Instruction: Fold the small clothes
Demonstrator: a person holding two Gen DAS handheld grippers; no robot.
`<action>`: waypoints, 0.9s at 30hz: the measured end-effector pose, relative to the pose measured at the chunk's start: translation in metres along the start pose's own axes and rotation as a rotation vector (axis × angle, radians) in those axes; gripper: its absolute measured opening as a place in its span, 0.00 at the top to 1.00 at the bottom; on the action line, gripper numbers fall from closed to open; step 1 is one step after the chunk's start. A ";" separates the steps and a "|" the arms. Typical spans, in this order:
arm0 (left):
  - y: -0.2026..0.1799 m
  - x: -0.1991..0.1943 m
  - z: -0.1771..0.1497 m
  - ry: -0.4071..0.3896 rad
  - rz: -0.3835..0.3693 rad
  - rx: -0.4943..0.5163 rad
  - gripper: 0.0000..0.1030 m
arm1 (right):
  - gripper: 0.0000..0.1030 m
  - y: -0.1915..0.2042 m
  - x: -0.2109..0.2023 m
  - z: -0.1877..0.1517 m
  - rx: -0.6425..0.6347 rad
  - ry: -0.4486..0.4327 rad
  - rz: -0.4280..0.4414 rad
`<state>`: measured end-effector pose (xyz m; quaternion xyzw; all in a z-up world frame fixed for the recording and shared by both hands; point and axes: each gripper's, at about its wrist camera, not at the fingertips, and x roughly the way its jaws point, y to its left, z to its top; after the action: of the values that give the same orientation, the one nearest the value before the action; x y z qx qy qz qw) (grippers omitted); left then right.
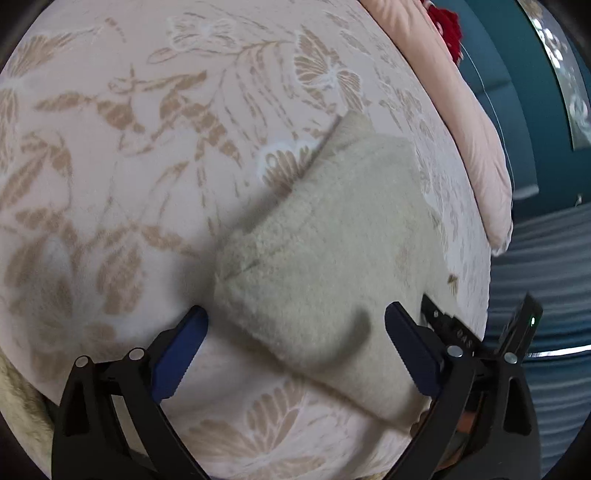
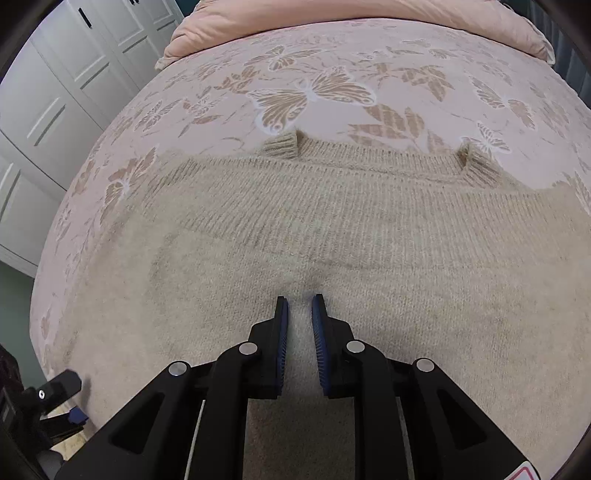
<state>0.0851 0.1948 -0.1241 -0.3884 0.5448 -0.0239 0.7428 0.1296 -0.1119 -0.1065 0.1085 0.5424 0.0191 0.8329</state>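
A beige knitted sweater (image 2: 332,229) lies folded on the bed, with two ribbed cuffs (image 2: 280,146) poking out at its far edge. In the left wrist view it shows as a pale fuzzy block (image 1: 325,251). My left gripper (image 1: 295,321) is open, its blue pads either side of the sweater's near edge, just above it. My right gripper (image 2: 300,301) is nearly closed with a narrow gap, pinching a small ridge of the sweater's knit. The other gripper's body shows at the right in the left wrist view (image 1: 461,339).
The bed carries a pink cover with tan butterfly and leaf print (image 2: 314,96). A pink pillow (image 2: 332,18) lies at the head. White wardrobe doors (image 2: 55,92) stand left. A teal wall (image 1: 517,110) and a red item (image 1: 447,26) are at the right.
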 end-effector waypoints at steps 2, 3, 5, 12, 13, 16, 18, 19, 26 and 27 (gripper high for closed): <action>-0.007 -0.001 0.003 -0.051 -0.045 -0.008 0.10 | 0.84 0.000 0.001 0.000 -0.009 0.001 0.000; -0.014 0.000 0.004 -0.057 -0.071 0.021 0.36 | 0.84 0.000 0.000 0.000 -0.011 0.000 0.003; -0.032 0.003 0.006 -0.022 -0.118 0.075 0.70 | 0.84 -0.001 0.000 0.000 -0.009 -0.004 0.014; -0.153 -0.043 -0.030 -0.083 -0.234 0.419 0.77 | 0.84 -0.041 -0.050 -0.016 0.125 -0.104 0.129; -0.177 -0.048 -0.043 -0.078 -0.264 0.486 0.77 | 0.84 -0.053 -0.065 -0.023 0.137 -0.130 0.117; -0.242 -0.048 -0.093 -0.035 -0.330 0.691 0.77 | 0.78 -0.100 -0.107 -0.045 0.218 -0.193 0.123; -0.274 -0.036 -0.130 0.015 -0.347 0.799 0.76 | 0.74 -0.136 -0.133 -0.062 0.277 -0.231 0.101; -0.287 -0.023 -0.150 0.057 -0.336 0.850 0.75 | 0.71 -0.151 -0.142 -0.071 0.293 -0.240 0.078; -0.271 0.054 -0.246 0.217 -0.070 1.123 0.41 | 0.57 -0.230 -0.173 -0.118 0.424 -0.243 0.034; -0.261 0.049 -0.248 0.198 -0.072 1.134 0.32 | 0.54 -0.234 -0.176 -0.122 0.434 -0.248 0.060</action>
<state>0.0010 -0.1459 -0.0312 0.0562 0.5004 -0.3736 0.7790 -0.0735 -0.3472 -0.0428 0.3024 0.4238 -0.0865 0.8494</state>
